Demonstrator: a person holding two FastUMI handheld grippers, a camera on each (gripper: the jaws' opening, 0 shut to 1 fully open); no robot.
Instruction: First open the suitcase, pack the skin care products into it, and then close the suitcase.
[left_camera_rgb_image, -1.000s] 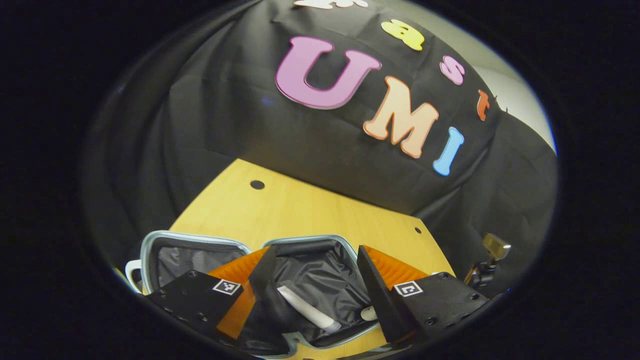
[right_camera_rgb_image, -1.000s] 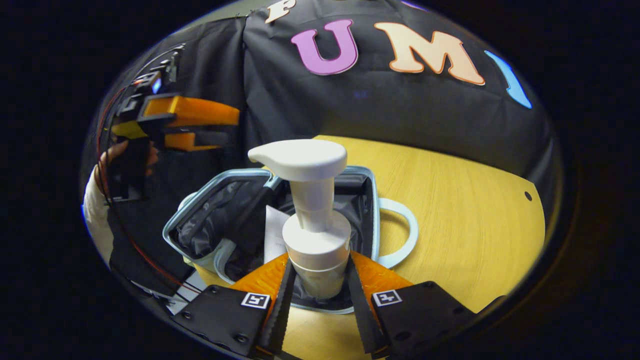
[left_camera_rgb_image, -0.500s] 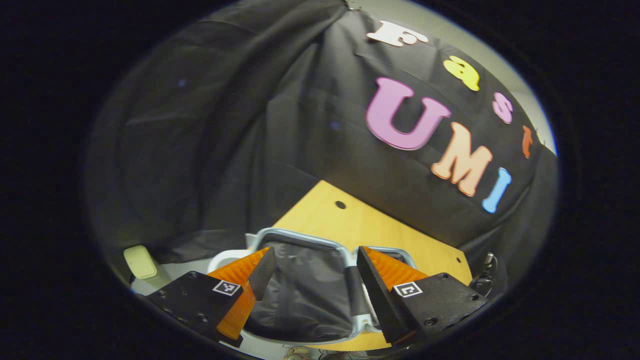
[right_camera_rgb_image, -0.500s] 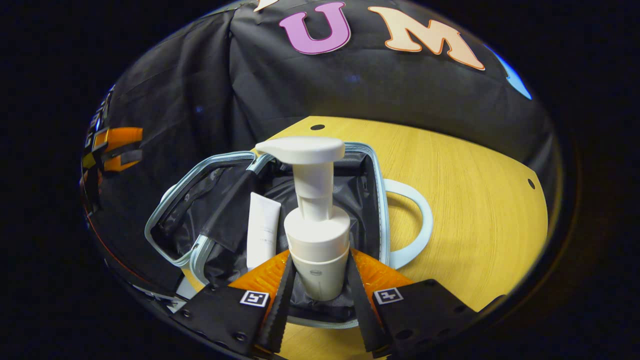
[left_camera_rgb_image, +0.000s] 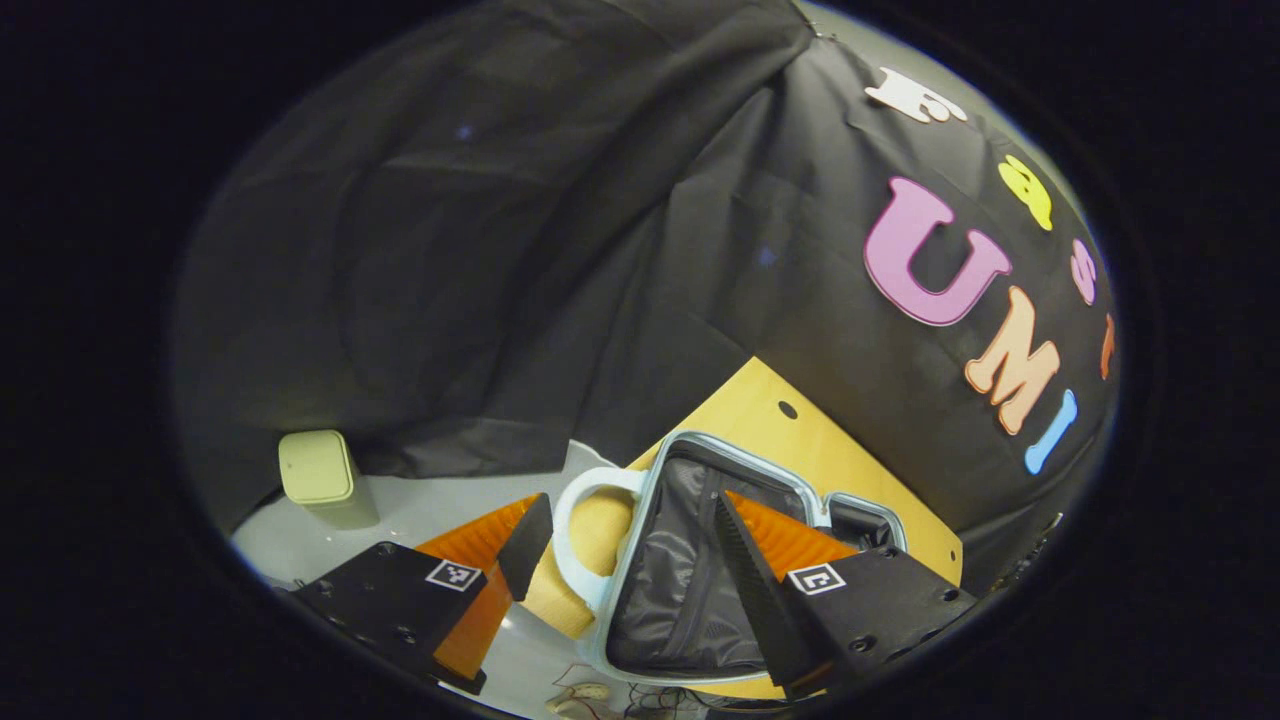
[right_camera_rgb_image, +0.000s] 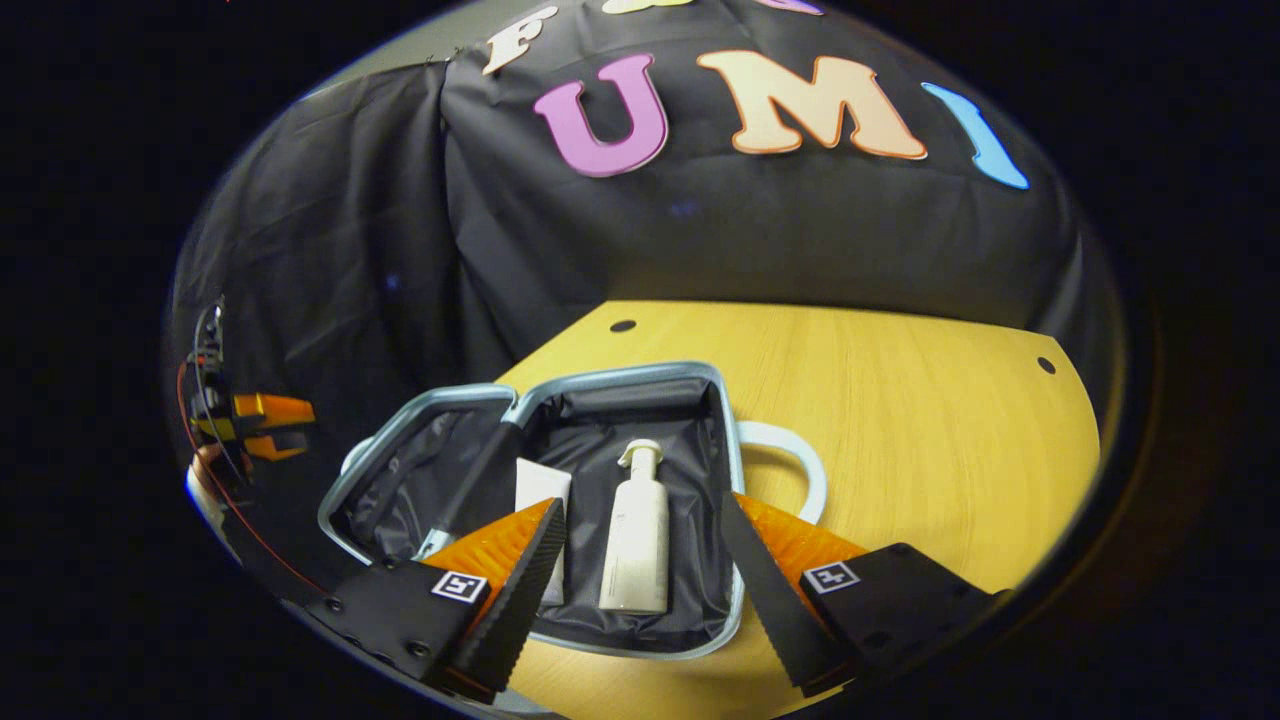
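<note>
Looking through the left gripper view, we see our left claw (left_camera_rgb_image: 630, 545) with its fingers apart, holding nothing, above the open suitcase (left_camera_rgb_image: 690, 580) near its white handle (left_camera_rgb_image: 575, 530), at the corner of the wooden surface (left_camera_rgb_image: 760, 410). A small beige bin (left_camera_rgb_image: 318, 478) stands on the floor.

In the right gripper view, our right claw (right_camera_rgb_image: 640, 555) is spread apart and empty above the suitcase (right_camera_rgb_image: 560, 470). Inside its right half lie 2 products side by side: a pump bottle (right_camera_rgb_image: 637, 545) and a white tube (right_camera_rgb_image: 542, 490). The left claw (right_camera_rgb_image: 265, 425) is far left.

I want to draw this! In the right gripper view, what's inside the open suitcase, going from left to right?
Inside the suitcase: the empty lid half → the white tube → the pump bottle lying down.
</note>
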